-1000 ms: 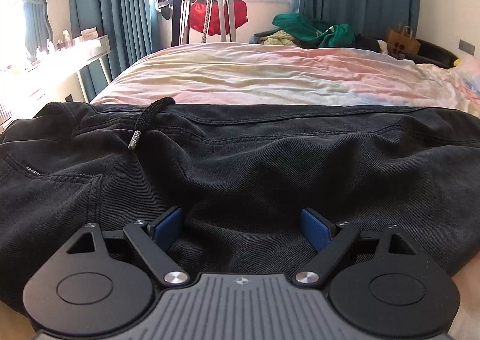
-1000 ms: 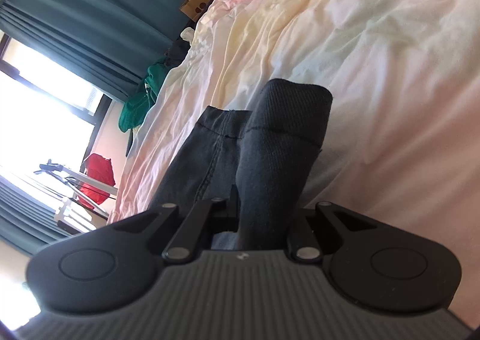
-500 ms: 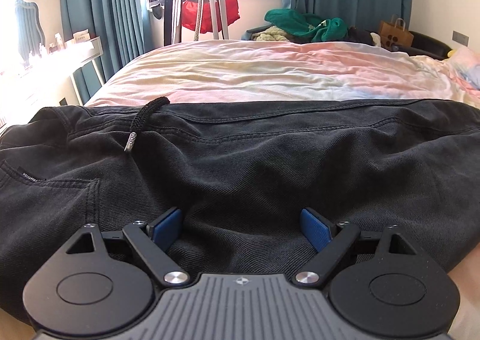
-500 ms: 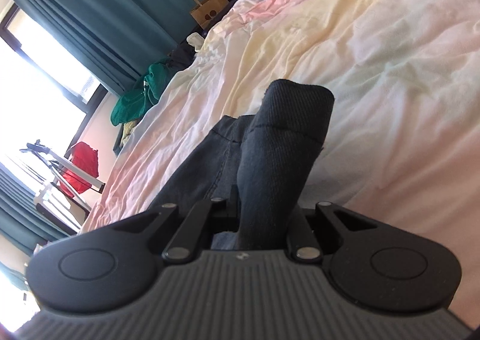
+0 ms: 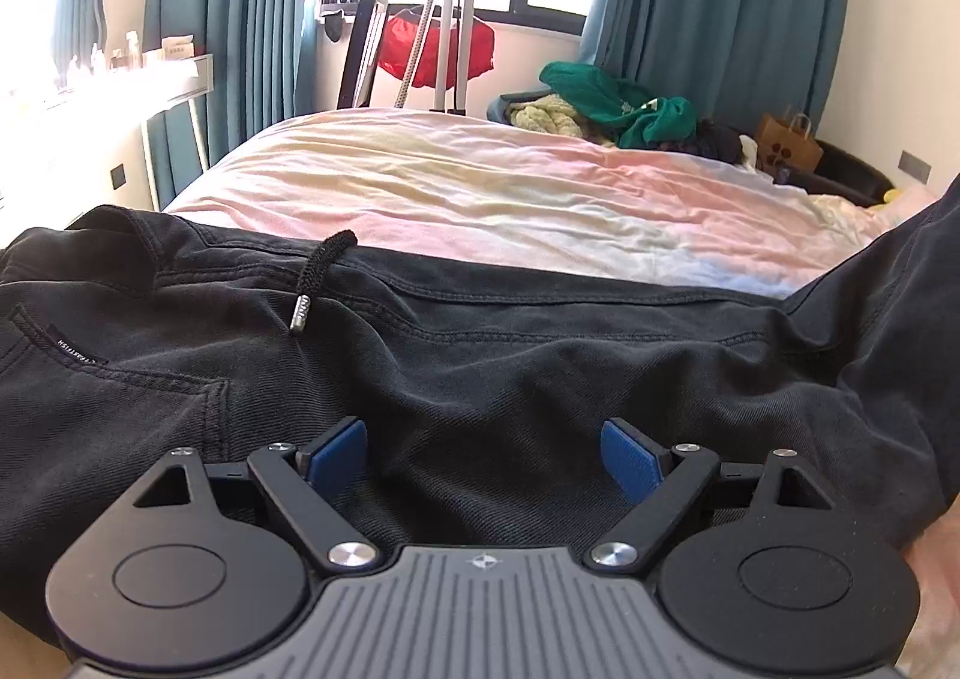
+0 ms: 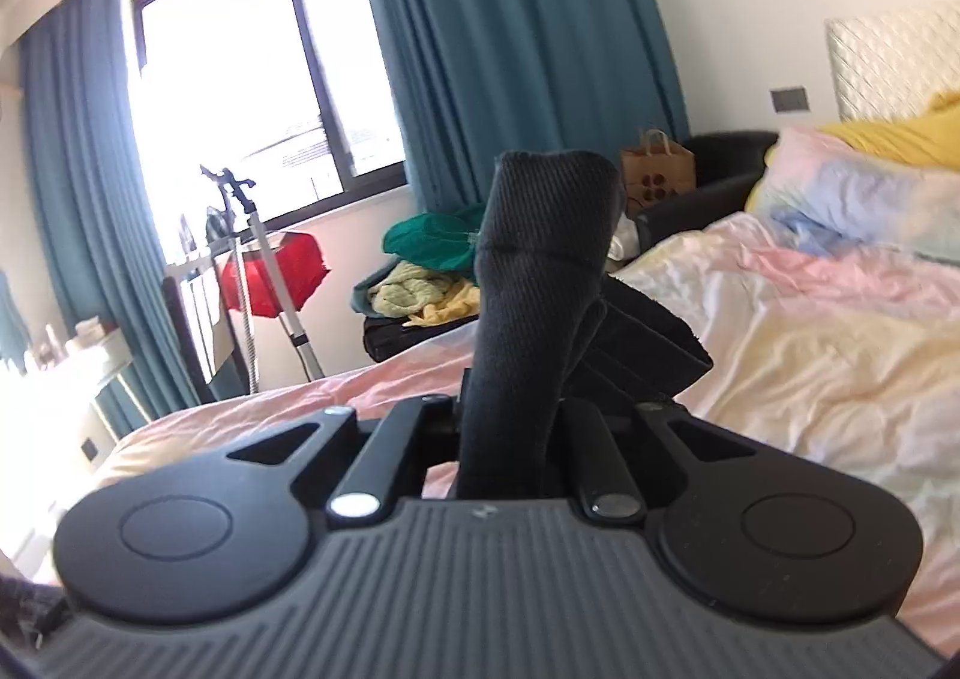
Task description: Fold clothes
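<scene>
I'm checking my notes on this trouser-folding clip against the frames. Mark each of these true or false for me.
1. The right gripper is clamped on dark fabric of the black trousers. True.
2. The left gripper is shut on the waistband. False: its jaws stand wide open over the trousers, the blue pads apart and gripping nothing.
3. A drawstring with a metal tip lies on the trousers. True.
4. The bed sheet is plain dark blue. False: it is pastel pink, yellow and white.
5. A brown paper bag stands near the teal curtain. True.
</scene>
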Available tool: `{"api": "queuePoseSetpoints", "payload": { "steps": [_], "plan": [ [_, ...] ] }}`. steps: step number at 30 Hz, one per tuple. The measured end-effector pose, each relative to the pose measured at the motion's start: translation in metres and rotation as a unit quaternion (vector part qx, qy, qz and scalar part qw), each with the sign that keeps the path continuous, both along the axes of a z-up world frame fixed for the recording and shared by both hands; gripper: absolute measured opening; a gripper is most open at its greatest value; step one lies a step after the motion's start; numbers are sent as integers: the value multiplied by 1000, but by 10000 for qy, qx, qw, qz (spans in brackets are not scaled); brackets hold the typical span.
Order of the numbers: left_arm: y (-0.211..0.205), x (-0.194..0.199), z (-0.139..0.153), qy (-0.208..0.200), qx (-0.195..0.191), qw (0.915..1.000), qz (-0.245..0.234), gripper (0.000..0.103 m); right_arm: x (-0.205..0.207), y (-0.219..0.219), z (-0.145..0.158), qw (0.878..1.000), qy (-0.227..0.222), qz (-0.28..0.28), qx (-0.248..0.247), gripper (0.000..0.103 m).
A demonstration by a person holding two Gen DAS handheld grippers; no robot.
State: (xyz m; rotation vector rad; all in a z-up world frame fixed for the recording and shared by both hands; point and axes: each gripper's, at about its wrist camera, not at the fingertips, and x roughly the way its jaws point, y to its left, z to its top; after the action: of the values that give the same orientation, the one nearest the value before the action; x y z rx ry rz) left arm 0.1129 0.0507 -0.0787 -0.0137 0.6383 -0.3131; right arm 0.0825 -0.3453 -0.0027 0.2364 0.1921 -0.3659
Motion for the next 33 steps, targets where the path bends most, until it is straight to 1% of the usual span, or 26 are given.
{"api": "queuePoseSetpoints", "payload": {
  "steps": [1,3,6,7,8,10,12,15,17,19,21,24,25,26,28,29,30,32,33],
  "plan": [
    [4,-2,4,-46,-118,9999,49,87,4,19,6,9993,23,198,-304,11],
    [12,-5,14,-165,-346,9991,195,87,15,62,13,9940,83,638,-880,11],
    [28,-8,25,-239,-587,9972,402,87,26,125,1,9792,232,1234,-1592,11],
    [33,-9,29,-244,-662,9964,461,87,30,149,-11,9715,312,1456,-1843,11],
    [39,-10,32,-252,-732,9956,523,87,33,168,-24,9646,431,1680,-1988,11],
    [49,-12,36,-259,-837,9938,681,87,39,201,-52,9514,699,2085,-2155,11],
    [57,-14,39,-257,-907,9924,793,87,43,228,-87,9358,1091,2473,-2262,11],
    [63,-16,39,-256,-966,9913,855,87,44,268,-137,9059,1793,2872,-2545,12],
    [64,-17,39,-267,-988,9910,868,87,41,283,-156,8934,1922,2846,-2896,14],
    [62,-15,38,-276,-1045,9907,822,87,39,286,-157,8903,1877,2796,-3067,14],
    [59,-13,37,-286,-1051,9912,752,87,38,285,-149,8896,1883,2880,-3004,16],
    [54,-11,34,-251,-1042,9922,641,87,30,288,-139,8866,1915,3089,-2861,29],
    [53,-11,32,-223,-1064,9923,592,87,25,288,-137,8860,1930,3136,-2820,41],
    [52,-11,31,-232,-1091,9924,528,87,19,288,-133,8866,1908,3185,-2758,58],
    [50,-14,30,-332,-1158,9921,362,87,7,285,-122,8885,1853,3316,-2575,70],
    [48,-17,30,-392,-1161,9920,290,87,2,283,-115,8892,1833,3405,-2445,74],
    [45,-19,30,-447,-1112,9925,246,87,-5,279,-108,8885,1803,3508,-2346,74],
    [37,-22,27,-483,-979,9939,144,87,-18,271,-100,8828,1691,3734,-2292,74],
    [33,-23,25,-482,-904,9947,67,87,-26,264,-96,8830,1617,3784,-2258,74]
  ]
}}
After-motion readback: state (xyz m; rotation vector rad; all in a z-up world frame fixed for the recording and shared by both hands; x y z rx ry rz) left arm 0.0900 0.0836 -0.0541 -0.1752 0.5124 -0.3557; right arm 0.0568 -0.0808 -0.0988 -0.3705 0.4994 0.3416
